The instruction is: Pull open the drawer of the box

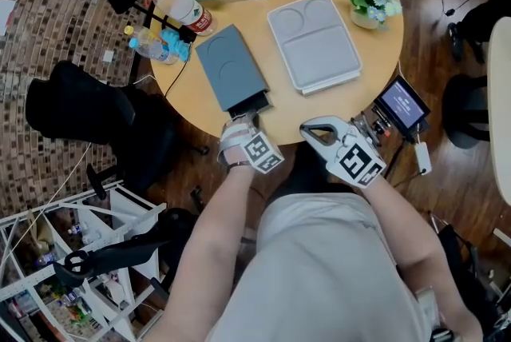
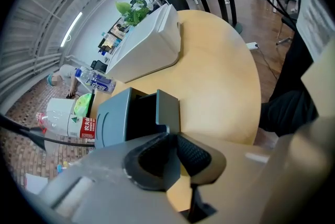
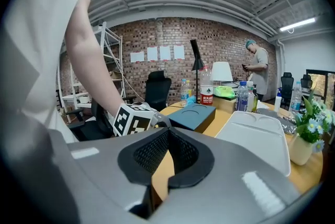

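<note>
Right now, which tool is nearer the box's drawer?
Left. The left tool clamps the drawer by its front; the right tool sits to its right, by the table edge, holding nothing.

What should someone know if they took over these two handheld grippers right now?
Left gripper: jaws shut on the front panel of the drawer.
Right gripper: jaws shut, empty, held by the near edge of the round wooden table.
The flat dark grey box lies on the table, drawer end toward you.
Done: the drawer is gripped and partly out.
Left: probably pull it farther toward you.
</note>
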Demonstrator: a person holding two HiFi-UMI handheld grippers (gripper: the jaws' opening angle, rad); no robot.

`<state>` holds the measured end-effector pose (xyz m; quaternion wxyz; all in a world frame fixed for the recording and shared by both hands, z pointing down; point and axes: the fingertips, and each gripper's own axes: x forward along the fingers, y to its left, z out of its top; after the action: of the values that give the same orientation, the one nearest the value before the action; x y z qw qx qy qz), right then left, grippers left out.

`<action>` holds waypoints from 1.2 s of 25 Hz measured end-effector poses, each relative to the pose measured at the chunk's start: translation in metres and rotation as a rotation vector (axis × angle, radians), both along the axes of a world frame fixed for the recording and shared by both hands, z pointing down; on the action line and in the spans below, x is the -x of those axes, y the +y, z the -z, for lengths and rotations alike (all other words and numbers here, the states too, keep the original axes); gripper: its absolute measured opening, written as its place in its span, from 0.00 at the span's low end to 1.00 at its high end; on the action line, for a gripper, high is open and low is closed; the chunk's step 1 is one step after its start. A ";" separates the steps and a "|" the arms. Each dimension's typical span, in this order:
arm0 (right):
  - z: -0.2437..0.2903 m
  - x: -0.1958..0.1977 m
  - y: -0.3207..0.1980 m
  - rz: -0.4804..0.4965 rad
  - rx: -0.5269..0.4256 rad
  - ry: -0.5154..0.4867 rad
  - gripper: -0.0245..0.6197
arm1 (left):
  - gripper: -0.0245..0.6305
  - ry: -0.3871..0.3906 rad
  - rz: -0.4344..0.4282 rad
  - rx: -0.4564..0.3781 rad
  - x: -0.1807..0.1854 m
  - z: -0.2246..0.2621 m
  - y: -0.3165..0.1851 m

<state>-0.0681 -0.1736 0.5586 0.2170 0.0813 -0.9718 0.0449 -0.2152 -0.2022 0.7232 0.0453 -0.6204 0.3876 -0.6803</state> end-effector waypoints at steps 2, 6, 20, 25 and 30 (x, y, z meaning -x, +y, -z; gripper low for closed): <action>0.000 -0.002 0.008 0.016 -0.002 0.004 0.04 | 0.12 0.002 -0.002 0.010 -0.004 0.002 0.012; 0.000 -0.009 0.022 0.030 -0.004 0.010 0.04 | 0.12 0.023 0.007 0.031 -0.020 0.004 0.037; 0.001 -0.029 0.062 0.040 -0.006 -0.055 0.04 | 0.11 0.053 0.004 0.072 -0.057 0.001 0.095; -0.006 -0.041 0.071 0.036 -0.013 -0.017 0.04 | 0.11 0.076 0.018 0.088 -0.065 -0.008 0.103; -0.001 -0.039 0.075 0.037 -0.024 -0.055 0.04 | 0.11 0.094 0.055 0.093 -0.058 -0.011 0.103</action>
<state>-0.0288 -0.0986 0.5600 0.1899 0.0645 -0.9792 0.0312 -0.1567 -0.0988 0.7338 -0.0209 -0.6423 0.3741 -0.6687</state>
